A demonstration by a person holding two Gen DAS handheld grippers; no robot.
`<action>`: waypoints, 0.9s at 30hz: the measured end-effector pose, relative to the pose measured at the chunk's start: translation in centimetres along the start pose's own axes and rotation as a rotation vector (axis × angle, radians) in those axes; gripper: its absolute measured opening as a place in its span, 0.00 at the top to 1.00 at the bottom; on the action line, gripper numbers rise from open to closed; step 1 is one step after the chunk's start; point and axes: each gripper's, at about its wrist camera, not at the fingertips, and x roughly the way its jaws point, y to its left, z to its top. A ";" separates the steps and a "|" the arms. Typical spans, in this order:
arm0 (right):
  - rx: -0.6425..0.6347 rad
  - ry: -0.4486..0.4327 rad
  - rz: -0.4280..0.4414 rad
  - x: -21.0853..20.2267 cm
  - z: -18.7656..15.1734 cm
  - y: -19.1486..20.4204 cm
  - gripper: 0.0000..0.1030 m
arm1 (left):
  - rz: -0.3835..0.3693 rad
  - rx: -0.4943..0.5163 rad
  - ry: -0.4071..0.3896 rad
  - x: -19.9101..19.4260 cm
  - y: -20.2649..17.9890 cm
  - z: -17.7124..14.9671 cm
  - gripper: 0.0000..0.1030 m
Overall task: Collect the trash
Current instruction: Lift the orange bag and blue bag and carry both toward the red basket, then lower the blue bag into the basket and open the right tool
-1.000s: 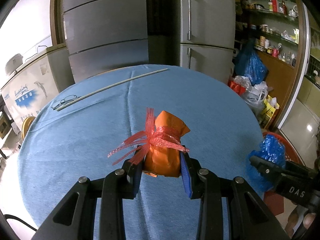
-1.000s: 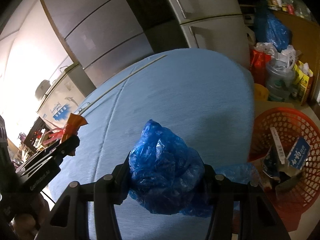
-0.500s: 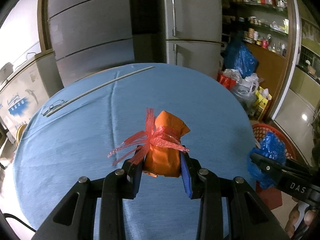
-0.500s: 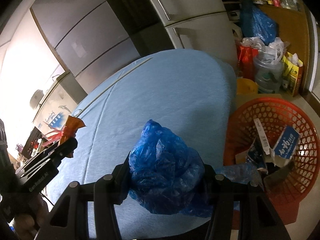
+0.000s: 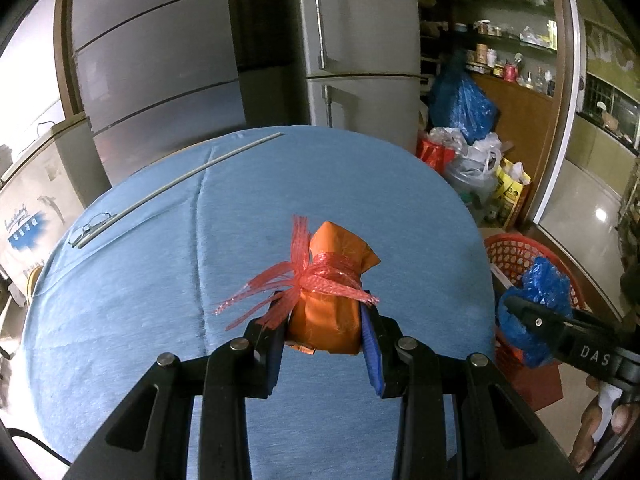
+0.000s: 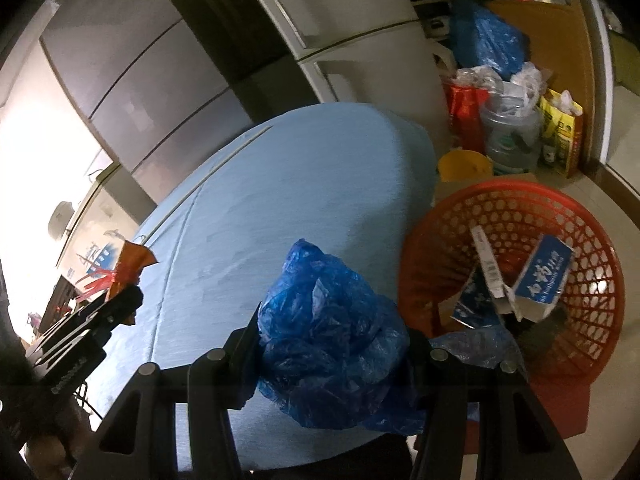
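Observation:
My left gripper [image 5: 324, 326] is shut on an orange packet [image 5: 330, 312] tied with red netting, held above the blue-covered round table [image 5: 140, 292]. The same packet [image 6: 130, 264] shows at the left of the right wrist view. My right gripper [image 6: 332, 340] is shut on a crumpled blue plastic bag [image 6: 332, 344], held over the table's right edge beside a red mesh basket [image 6: 592, 308] on the floor. In the left wrist view that blue bag [image 5: 536, 304] hangs in front of the basket [image 5: 508, 248]. The basket holds flattened blue-and-white cartons [image 6: 540, 276].
A thin white rod [image 5: 180, 184] and a pair of glasses [image 5: 90, 226] lie at the table's far left. Two grey refrigerators [image 5: 352, 40] stand behind. Bags, a water jug [image 6: 508, 136] and a yellow tub [image 6: 464, 164] crowd the floor at the right, below shelves.
Both grippers have moved right across the table with their loads. The red basket has come much further into the right wrist view, and its rim now shows in the left wrist view.

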 end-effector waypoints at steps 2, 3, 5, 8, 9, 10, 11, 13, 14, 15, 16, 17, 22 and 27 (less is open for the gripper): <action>0.013 -0.006 -0.010 -0.3 0.0 -0.6 0.44 | -0.004 0.006 0.001 0.1 -0.3 0.1 0.65; 0.017 -0.008 -0.013 -0.4 0.0 -0.9 0.44 | -0.007 0.011 0.001 0.1 -0.5 0.1 0.65; 0.030 -0.013 -0.022 -0.7 0.1 -1.5 0.44 | -0.014 0.020 0.003 0.1 -0.8 0.2 0.65; 0.041 -0.019 -0.031 -1.0 0.2 -2.2 0.44 | -0.022 0.032 0.003 0.2 -1.4 0.4 0.65; 0.044 -0.021 -0.033 -1.0 0.3 -2.3 0.44 | -0.026 0.037 0.003 0.2 -1.6 0.4 0.65; 0.048 -0.022 -0.035 -1.1 0.3 -2.5 0.44 | -0.027 0.041 0.003 0.2 -1.8 0.5 0.65; 0.053 -0.024 -0.038 -1.2 0.4 -2.8 0.44 | -0.028 0.047 0.003 0.2 -2.0 0.5 0.65; 0.060 -0.026 -0.041 -1.3 0.4 -3.1 0.44 | -0.031 0.053 0.005 0.2 -2.1 0.5 0.65; 0.063 -0.027 -0.044 -1.4 0.4 -3.4 0.44 | -0.032 0.056 0.005 0.2 -2.2 0.5 0.65; 0.065 -0.028 -0.046 -1.4 0.5 -3.5 0.44 | -0.032 0.059 0.006 0.2 -2.2 0.6 0.65; 0.069 -0.028 -0.049 -1.4 0.5 -3.7 0.44 | -0.033 0.060 0.007 0.3 -2.4 0.7 0.65; 0.073 -0.030 -0.051 -1.5 0.5 -4.0 0.44 | -0.033 0.061 0.007 0.3 -2.4 0.7 0.65; 0.094 -0.041 -0.071 -1.9 0.6 -5.3 0.44 | -0.039 0.074 0.006 0.3 -2.8 1.0 0.65; 0.116 -0.055 -0.096 -2.5 0.8 -6.6 0.44 | -0.055 0.091 0.008 0.5 -3.5 1.1 0.65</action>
